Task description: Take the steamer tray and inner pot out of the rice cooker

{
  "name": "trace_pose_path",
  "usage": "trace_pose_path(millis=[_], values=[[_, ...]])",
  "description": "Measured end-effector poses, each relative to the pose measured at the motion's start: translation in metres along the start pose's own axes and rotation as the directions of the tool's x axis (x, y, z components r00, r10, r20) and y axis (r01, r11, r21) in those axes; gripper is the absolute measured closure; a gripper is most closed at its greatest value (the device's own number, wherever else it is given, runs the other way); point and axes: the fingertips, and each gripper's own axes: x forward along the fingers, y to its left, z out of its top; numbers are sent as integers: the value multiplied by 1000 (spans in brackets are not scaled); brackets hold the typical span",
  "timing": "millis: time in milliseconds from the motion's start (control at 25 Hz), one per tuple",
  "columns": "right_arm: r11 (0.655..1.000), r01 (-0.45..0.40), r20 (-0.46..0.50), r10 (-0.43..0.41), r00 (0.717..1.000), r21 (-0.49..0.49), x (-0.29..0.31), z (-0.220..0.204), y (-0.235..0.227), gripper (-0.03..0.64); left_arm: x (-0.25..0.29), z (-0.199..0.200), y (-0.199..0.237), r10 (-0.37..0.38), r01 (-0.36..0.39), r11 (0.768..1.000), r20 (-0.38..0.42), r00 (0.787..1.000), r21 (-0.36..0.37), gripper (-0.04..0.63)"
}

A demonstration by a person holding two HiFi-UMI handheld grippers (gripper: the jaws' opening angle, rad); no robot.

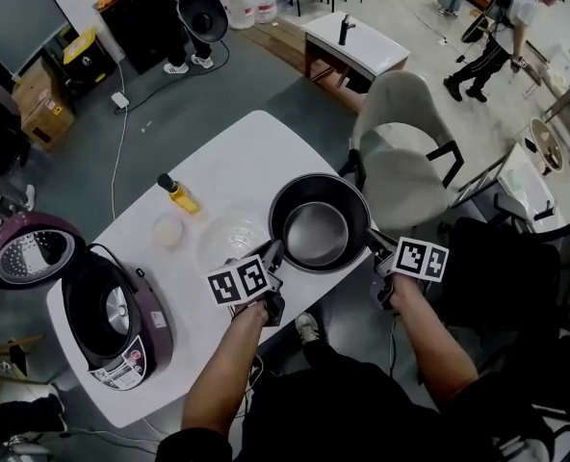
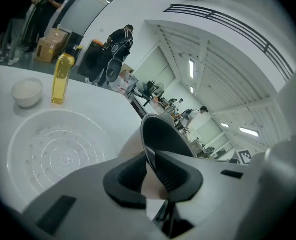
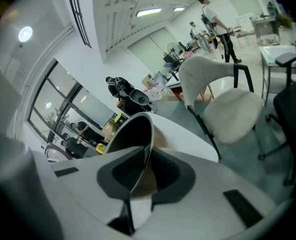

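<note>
**Pot held by its rim at the table's edge, tray already out**

Pot [image 1: 319,229] hangs between the two grippers over the near right part of the table [image 1: 266,152], well apart from the open cooker [image 1: 116,320] at the near left end. The left gripper [image 1: 271,258] has its jaws clamped on the rim at the pot's left. The right gripper [image 1: 374,248] is clamped on the rim at the opposite side. Each gripper view shows the thin rim pinched between that gripper's dark pads. The tray [image 1: 225,237] lies flat on the table just left of the pot, close to the left gripper. Whether the pot's base touches the table yet, I cannot tell.

The step in hand looks like setting the pot down. To do it well:

- Keep both grips firm, since a thin rim can slip or pivot in the pads.
- Keep the two hands at the same height so the pot stays flat.
- Bring the pot further onto the table, as part of it seems to sit close to the edge nearest the chair [image 1: 401,152].
- Avoid the tray on the way.
- Open the jaws only once the base rests fully on the table.

Count:

- One pot
- One tray
- One cooker, with its lid up
- Two grippers
- One yellow bottle [image 1: 178,194]
- One small bowl [image 1: 168,229]
- One chair by the table
</note>
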Motion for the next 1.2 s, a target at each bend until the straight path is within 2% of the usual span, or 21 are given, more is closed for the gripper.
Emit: trace_pose_path(millis=[40, 120, 200, 280, 360, 480, 600, 720, 880, 960, 1080, 1200], values=[[999, 17, 13, -17, 1000, -36, 0, 2, 1, 582, 0, 0, -1, 7, -7, 1000, 4, 1000, 18, 528], [991, 72, 62, -65, 996, -114, -5, 12, 4, 468, -6, 5, -4, 20, -21, 999, 28, 999, 43, 434], [983, 102, 122, -84, 989, -152, -13, 25, 15, 441, -23, 21, -6, 37, -42, 997, 82, 996, 70, 355], [981, 86, 173, -56, 983, -172, -23, 38, 40, 433, -51, 45, -11, 45, -65, 991, 160, 986, 120, 350], [973, 46, 219, 5, 976, -225, -32, 51, 76, 433, -85, 73, -19, 48, -98, 978, 260, 964, 183, 350], [934, -19, 262, 120, 958, -358, -44, 64, 141, 433, -143, 108, -33, 49, -173, 948, 416, 908, 266, 351], [851, -47, 275, 220, 936, -523, -48, 62, 215, 507, -208, 132, -36, 68, -271, 912, 538, 840, 308, 368], [755, -53, 284, 309, 908, -654, -55, 51, 278, 569, -263, 137, -33, 105, -375, 866, 614, 782, 330, 399], [583, -120, 206, 462, 863, -803, -51, 19, 367, 617, -336, 135, -21, 161, -515, 797, 711, 684, 316, 423], [495, -140, 165, 522, 837, -857, -52, -3, 407, 617, -371, 133, -15, 183, -577, 760, 754, 631, 299, 462], [390, -186, 92, 594, 799, -902, -48, -40, 453, 617, -420, 126, -4, 225, -664, 704, 808, 545, 251, 601], [303, -233, 14, 636, 772, -924, -43, -81, 485, 618, -459, 117, 5, 247, -710, 668, 834, 494, 223, 601]])
